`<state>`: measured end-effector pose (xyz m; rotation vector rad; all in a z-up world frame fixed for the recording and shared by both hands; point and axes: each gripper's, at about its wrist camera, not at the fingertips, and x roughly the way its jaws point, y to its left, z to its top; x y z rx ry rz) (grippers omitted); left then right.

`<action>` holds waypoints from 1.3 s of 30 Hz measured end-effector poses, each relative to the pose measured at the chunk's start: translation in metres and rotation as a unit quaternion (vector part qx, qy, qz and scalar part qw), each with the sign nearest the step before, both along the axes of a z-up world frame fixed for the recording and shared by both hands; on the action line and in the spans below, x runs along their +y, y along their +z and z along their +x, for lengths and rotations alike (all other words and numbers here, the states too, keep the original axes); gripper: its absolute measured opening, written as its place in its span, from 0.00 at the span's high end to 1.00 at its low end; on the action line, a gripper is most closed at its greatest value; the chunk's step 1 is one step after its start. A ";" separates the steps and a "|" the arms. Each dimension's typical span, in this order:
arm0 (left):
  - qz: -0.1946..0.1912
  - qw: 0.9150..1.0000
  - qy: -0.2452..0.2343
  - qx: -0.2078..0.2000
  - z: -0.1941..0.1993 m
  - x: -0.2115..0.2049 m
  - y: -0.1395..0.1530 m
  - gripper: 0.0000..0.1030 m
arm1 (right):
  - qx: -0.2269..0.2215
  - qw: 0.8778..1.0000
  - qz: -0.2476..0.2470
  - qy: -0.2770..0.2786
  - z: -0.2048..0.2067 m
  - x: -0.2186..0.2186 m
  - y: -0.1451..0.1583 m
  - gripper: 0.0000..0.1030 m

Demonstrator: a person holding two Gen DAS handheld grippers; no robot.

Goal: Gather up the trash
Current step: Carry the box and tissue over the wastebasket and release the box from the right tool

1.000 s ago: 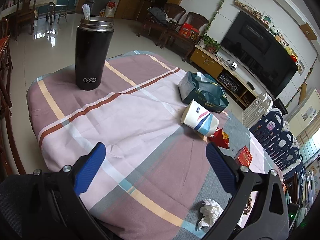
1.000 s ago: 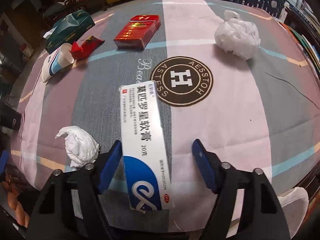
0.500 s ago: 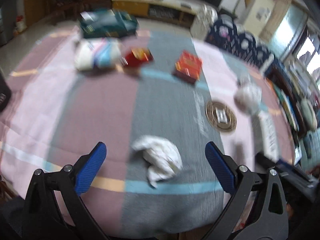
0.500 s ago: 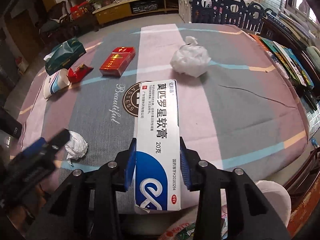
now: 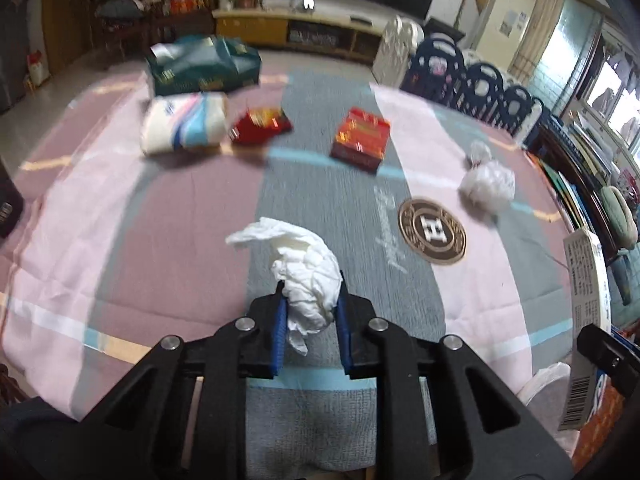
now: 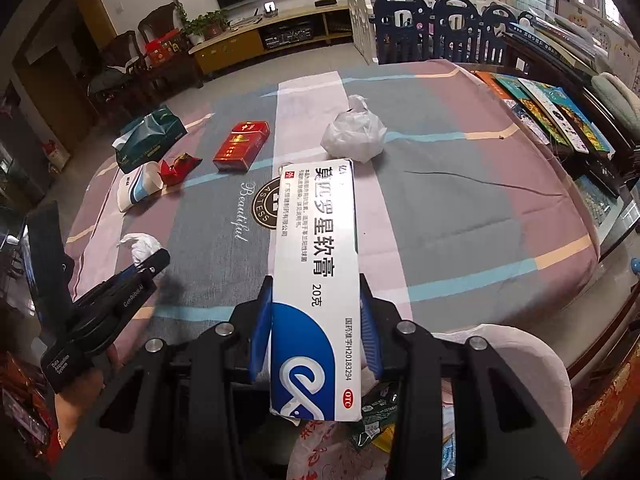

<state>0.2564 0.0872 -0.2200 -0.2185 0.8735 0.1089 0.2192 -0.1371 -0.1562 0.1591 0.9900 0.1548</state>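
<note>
Right wrist: ointment box [image 6: 316, 288], "20克", "OTC"

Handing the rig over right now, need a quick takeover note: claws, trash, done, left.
Left claw: has just closed on the crumpled tissue near the front table edge; whether it is lifted is unclear.
Right claw: shut on the white and blue ointment box, held above the table with a white-lined bin below it.
On the tablecloth: tipped paper cup, red wrapper, red cigarette pack, white plastic bag ball, green tissue pack.
Done: both pieces gripped.
Left: drop both in the bin, then probably collect the cup, wrapper and bag ball.
</note>
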 end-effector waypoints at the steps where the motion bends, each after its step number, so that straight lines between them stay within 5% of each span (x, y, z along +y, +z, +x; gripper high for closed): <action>1: 0.001 1.000 0.007 -0.011 -0.004 0.001 0.007 0.79 | -0.004 1.000 0.002 -0.001 -0.002 -0.003 0.003 0.62; 8: 0.038 0.998 -0.007 -0.046 -0.048 -0.019 0.048 0.80 | -0.032 0.999 0.003 -0.004 -0.024 -0.019 0.028 0.62; 25: 0.038 0.988 -0.072 -0.129 -0.141 -0.086 0.144 0.80 | -0.093 0.995 -0.018 -0.027 -0.100 -0.080 0.083 0.62; 39: 0.061 0.967 -0.232 -0.088 -0.162 -0.185 0.108 0.80 | -0.044 0.996 -0.030 -0.078 -0.130 -0.142 0.053 0.62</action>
